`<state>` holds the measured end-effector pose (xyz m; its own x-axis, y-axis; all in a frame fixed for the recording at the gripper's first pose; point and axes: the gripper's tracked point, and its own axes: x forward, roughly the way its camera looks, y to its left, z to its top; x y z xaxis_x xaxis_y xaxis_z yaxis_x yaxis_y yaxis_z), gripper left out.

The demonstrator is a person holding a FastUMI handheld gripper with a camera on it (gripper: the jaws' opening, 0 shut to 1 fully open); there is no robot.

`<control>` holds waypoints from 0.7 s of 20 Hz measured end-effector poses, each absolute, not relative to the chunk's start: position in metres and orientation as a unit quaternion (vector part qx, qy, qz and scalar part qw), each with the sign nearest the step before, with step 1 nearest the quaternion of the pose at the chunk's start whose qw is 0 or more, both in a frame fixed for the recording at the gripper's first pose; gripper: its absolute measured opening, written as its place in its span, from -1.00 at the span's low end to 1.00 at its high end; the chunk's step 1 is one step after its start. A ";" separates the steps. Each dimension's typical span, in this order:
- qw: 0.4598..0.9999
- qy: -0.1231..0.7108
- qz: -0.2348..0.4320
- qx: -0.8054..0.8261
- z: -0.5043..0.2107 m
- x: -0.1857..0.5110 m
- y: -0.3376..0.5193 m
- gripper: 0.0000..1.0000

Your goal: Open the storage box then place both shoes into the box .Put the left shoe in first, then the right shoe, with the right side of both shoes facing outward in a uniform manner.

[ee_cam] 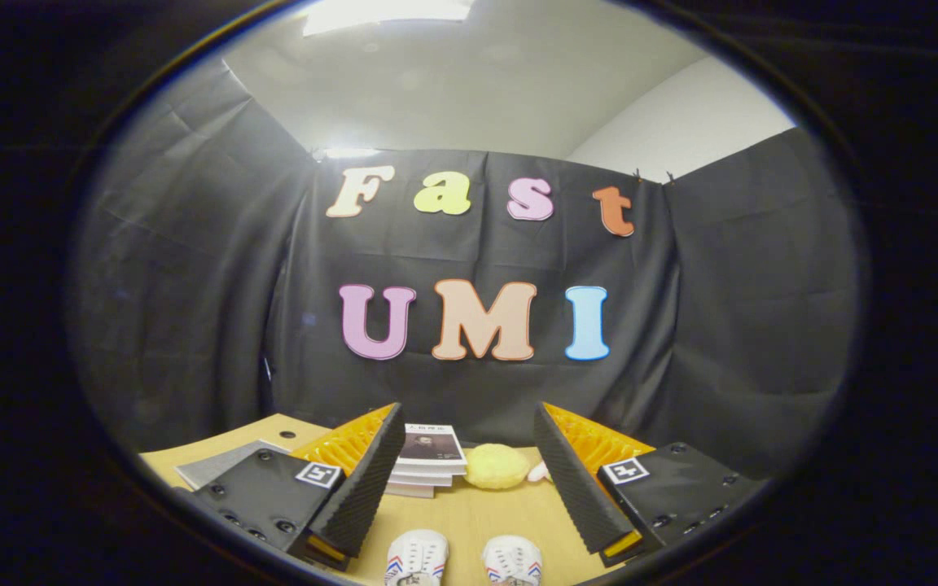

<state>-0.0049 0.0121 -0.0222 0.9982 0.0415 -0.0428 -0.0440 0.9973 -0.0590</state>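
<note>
the gripper point(469, 472) sits nearest, its fingers spread wide apart with nothing between them. just below and between the fingertips lie two white shoes point(465, 560) side by side on the wooden table point(493, 513) — toes pointing forward. beyond the fingers — a stack of books point(430, 460) and a yellow sponge point(497, 467) beside it.

Stack of books point(430, 464) on wooden table point(485, 513), yellow round sponge point(497, 466) just beside it; grey sheet point(221, 462) apart.
</note>
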 end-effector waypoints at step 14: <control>0.946 0.194 0.188 0.179 -0.125 -0.031 0.084 0.99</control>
